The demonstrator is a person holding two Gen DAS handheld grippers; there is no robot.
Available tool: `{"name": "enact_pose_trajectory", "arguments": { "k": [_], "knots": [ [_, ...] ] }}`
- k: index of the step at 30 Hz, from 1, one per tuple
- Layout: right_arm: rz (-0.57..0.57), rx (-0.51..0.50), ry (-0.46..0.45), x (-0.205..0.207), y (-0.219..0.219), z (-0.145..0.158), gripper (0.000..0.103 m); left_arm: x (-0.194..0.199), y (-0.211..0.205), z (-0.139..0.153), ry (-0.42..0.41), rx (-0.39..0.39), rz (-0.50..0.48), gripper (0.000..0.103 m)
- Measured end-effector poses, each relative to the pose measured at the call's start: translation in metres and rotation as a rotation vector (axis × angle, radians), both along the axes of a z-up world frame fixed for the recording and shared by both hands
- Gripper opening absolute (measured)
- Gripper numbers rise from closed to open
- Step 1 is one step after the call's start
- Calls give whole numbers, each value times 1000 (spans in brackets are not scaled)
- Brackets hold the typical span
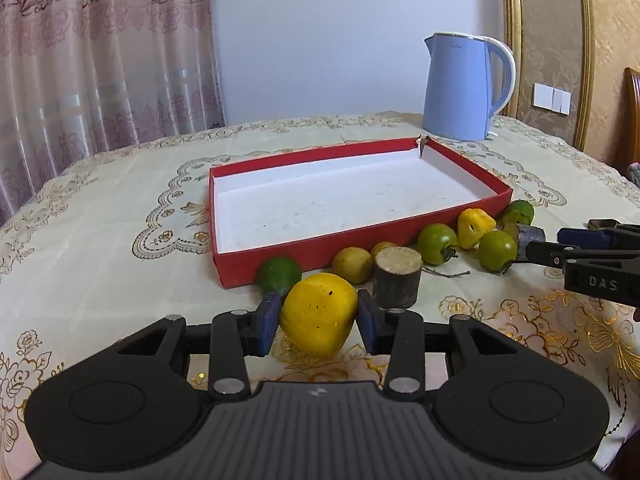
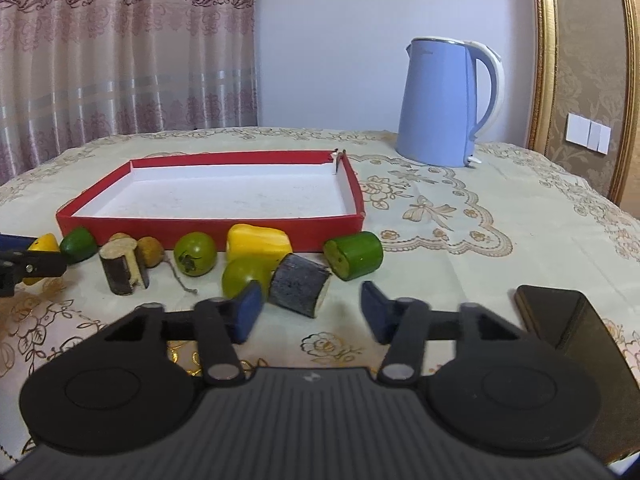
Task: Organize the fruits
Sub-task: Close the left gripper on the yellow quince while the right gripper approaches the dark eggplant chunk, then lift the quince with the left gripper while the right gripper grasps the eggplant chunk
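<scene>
Left wrist view shows the left gripper [image 1: 318, 322] low over the table, with its two blue pads [image 1: 269, 322] on each side of a big yellow fruit [image 1: 319, 314]. The pads touch the fruit on both sides, so the gripper holds it. Just behind the fruit, to the left, sits a green fruit [image 1: 279, 274]. To the right stands a short brown log piece [image 1: 397, 278] with a pale top. Behind these lie two small tan round fruits [image 1: 353, 265], then a green tomato [image 1: 437, 243], a yellow pepper piece [image 1: 475, 227] and one more green tomato [image 1: 497, 251]. All of them sit in a row along the near wall of the red box [image 1: 320, 246]. The box has a white inside with no fruit in it. A blue kettle [image 1: 460, 88] stands far off at the right, past the box.

Right wrist view shows the right gripper [image 2: 312, 312] with its pads wide apart and nothing between them. A dark cut piece [image 2: 300, 286] with a pale end lies just ahead of it, near the left pad. A green tomato [image 2: 242, 278] sits to the left of that piece, and a green cut piece [image 2: 354, 256] lies to the right, near the box corner. A black phone [image 2: 560, 316] lies on the flowered tablecloth [image 2: 460, 240] at the near right.
</scene>
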State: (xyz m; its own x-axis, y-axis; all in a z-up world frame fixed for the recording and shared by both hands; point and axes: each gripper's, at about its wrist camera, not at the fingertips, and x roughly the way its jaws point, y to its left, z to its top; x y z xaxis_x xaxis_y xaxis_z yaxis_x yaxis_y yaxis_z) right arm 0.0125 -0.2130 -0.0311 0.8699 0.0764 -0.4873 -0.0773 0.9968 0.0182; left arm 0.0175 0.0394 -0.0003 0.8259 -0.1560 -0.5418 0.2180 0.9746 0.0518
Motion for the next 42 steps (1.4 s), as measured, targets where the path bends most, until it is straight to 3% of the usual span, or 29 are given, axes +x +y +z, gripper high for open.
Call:
{"name": "enact_pose_trajectory", "arguments": {
  "k": [10,14,16,26,30,42],
  "knots": [
    [-17,-25,20,17,5,0,44,-1,-6,2,-12,12,-5,39],
    [25,42,25,15,5,1,44,-1,-7,3,-19,14,-10,39],
    [-14,-3,23,18,5,-1,45,-2,-7,4,-22,14,-10,39],
    [-4,47,72,30,3,-3,44,-2,-10,5,-28,16,-15,39],
    [-9,48,98,37,7,-6,34,-2,-10,6,-28,15,-11,39],
    [23,75,62,23,-7,-4,33,-1,-7,5,-21,19,6,39]
  ]
}}
